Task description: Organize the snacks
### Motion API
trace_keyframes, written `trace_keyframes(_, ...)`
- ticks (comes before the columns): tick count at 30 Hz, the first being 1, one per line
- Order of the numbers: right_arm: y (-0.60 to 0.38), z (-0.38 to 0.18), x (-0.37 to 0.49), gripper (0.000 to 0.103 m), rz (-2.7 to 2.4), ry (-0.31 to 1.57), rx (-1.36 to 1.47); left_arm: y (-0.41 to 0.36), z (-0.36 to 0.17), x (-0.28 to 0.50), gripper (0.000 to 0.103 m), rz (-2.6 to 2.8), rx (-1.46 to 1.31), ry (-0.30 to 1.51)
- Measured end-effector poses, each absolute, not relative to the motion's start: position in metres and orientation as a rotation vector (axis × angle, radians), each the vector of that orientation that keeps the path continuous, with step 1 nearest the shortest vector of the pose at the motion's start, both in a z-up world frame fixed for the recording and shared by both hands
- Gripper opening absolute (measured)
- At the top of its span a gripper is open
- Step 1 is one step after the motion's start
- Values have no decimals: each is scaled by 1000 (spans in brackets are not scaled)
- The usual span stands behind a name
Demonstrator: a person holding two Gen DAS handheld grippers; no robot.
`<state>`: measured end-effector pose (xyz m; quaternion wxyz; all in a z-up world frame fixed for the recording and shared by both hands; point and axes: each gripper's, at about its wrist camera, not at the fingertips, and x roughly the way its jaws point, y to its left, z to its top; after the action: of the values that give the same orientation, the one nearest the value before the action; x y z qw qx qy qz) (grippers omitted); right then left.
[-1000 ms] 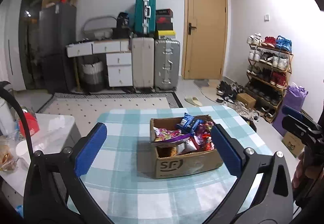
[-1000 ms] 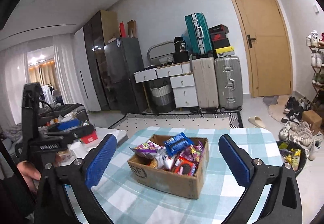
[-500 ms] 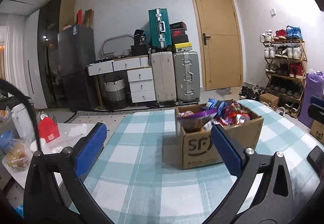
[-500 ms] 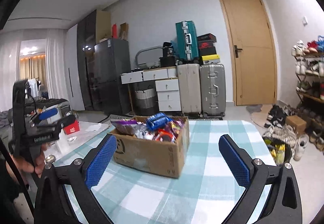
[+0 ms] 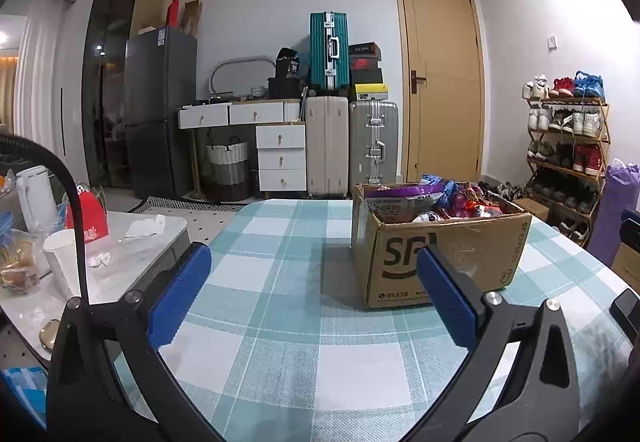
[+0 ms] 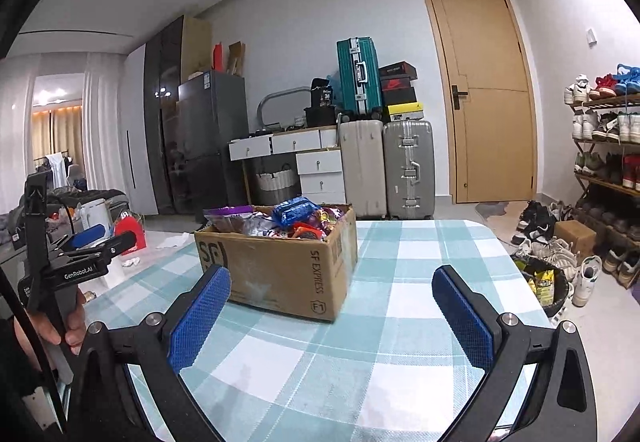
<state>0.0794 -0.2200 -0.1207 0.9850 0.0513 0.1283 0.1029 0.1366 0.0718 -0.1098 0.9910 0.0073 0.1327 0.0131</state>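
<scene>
You face one cardboard box (image 5: 440,254) on one checked table (image 5: 280,302), its snack packets (image 6: 296,220) heaped too thickly to count. Behind stand three suitcases (image 5: 328,146): one teal, one cream, one silver. You hold two grippers: the left gripper (image 5: 312,290) and the right gripper (image 6: 332,310). One door (image 5: 440,82), one fridge (image 5: 160,110), one shoe rack (image 5: 568,146) and one white kettle (image 5: 36,190) complete the room.

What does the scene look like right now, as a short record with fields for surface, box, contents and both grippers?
surface: table with teal checked cloth
box: cardboard box, open top, standing on the cloth
contents: snack packets piled to the rim
left gripper: open, empty, short of the box
right gripper: open, empty, low over the cloth
</scene>
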Motion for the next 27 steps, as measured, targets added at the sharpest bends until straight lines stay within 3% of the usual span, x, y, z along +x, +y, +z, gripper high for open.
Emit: trace_keyframes(27,-216,-128,76,103,194,240,61,72,-128,154,103,17,13,326)
